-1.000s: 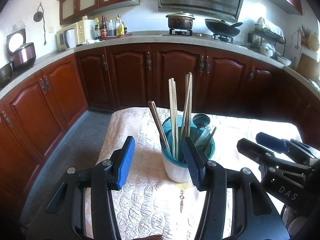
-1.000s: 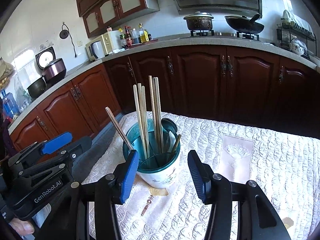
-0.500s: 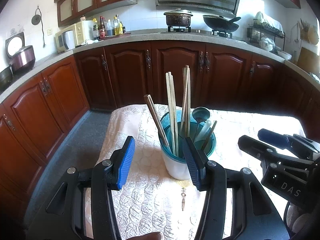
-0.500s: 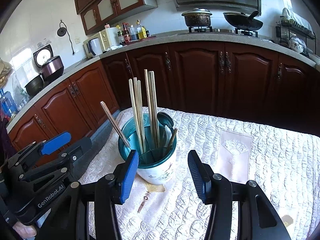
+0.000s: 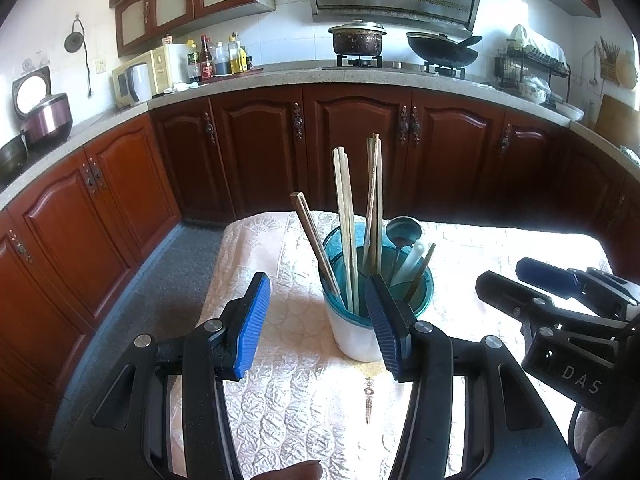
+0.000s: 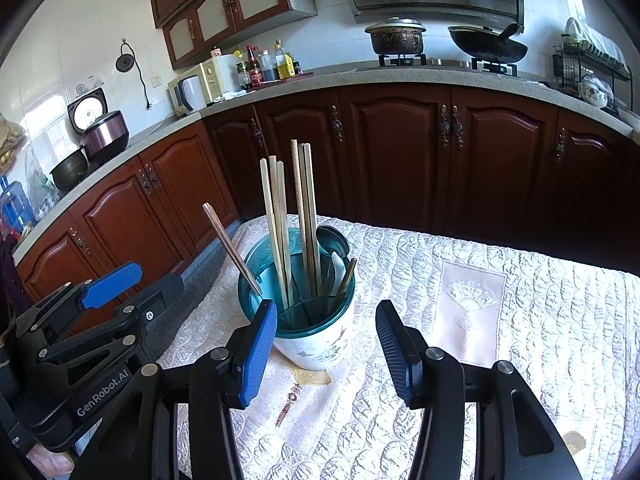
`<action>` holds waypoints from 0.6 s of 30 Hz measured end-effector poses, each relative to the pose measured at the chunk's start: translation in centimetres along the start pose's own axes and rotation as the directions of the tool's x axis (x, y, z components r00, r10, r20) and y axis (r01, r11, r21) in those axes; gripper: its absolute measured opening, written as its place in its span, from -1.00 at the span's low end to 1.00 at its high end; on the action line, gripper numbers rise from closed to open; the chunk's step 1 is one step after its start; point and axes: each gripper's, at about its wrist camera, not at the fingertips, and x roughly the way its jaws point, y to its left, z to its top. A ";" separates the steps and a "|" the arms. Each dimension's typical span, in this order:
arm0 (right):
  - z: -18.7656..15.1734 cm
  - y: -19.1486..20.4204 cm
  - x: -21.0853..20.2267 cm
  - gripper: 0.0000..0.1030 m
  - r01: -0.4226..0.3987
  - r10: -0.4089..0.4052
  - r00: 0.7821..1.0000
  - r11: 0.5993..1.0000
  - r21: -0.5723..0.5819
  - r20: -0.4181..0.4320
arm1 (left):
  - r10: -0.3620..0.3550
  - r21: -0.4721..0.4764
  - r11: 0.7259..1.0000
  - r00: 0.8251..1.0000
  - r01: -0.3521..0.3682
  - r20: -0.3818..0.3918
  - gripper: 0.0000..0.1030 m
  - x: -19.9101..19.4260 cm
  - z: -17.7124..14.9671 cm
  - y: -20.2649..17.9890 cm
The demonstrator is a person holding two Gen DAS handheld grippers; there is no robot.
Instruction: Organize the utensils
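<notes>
I hold both the left gripper (image 5: 318, 322) and right gripper (image 6: 326, 350) released and empty before the utensil holder (image 6: 316, 334) on the cloth-covered counter (image 6: 520, 320), chopsticks (image 6: 276, 220) already inside, so next I'd only check for strays.

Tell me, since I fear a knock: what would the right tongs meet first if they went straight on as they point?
Probably the white utensil cup with the teal rim; it stands just ahead between the open right tongs, though depth is unclear.
</notes>
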 end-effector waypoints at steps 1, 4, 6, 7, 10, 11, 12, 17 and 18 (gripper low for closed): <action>0.0 0.0 0.0 -0.04 0.001 -0.001 1.000 1.000 0.000 0.000 | 0.000 0.000 1.000 1.000 0.000 0.000 -0.04 -0.1 0.0 0.0; 0.1 0.0 0.0 -0.04 0.000 0.000 1.000 1.000 0.000 -0.001 | 0.000 -0.001 1.000 1.000 0.000 0.000 -0.04 -0.1 0.0 0.0; 0.0 0.0 0.0 -0.04 0.000 0.000 1.000 1.000 0.001 -0.001 | 0.000 -0.003 1.000 1.000 0.000 0.000 -0.04 -0.1 -0.1 0.0; 0.1 0.0 0.1 -0.04 0.000 0.000 1.000 1.000 0.001 -0.001 | 0.000 -0.002 1.000 1.000 0.000 0.000 -0.04 -0.1 0.0 0.0; 0.0 0.0 0.0 -0.04 0.000 0.000 1.000 1.000 0.001 -0.001 | 0.000 0.001 1.000 1.000 0.000 0.000 -0.04 -0.1 0.0 0.0; 0.1 0.1 0.0 -0.04 -0.001 0.001 1.000 1.000 0.000 -0.001 | 0.000 0.002 1.000 1.000 0.000 0.000 -0.04 -0.2 0.0 -0.1; 0.0 0.0 0.0 -0.04 0.000 0.000 1.000 1.000 0.000 0.000 | 0.000 0.003 1.000 1.000 0.000 0.001 -0.04 -0.2 0.0 -0.1; 0.0 0.1 0.1 -0.04 -0.001 0.001 1.000 1.000 -0.001 -0.002 | 0.001 0.002 1.000 1.000 -0.001 0.001 -0.04 -0.2 0.0 -0.2; 0.0 0.1 0.1 -0.04 -0.001 0.001 1.000 1.000 -0.002 -0.002 | 0.001 0.004 1.000 1.000 -0.001 0.001 -0.04 -0.2 0.0 -0.1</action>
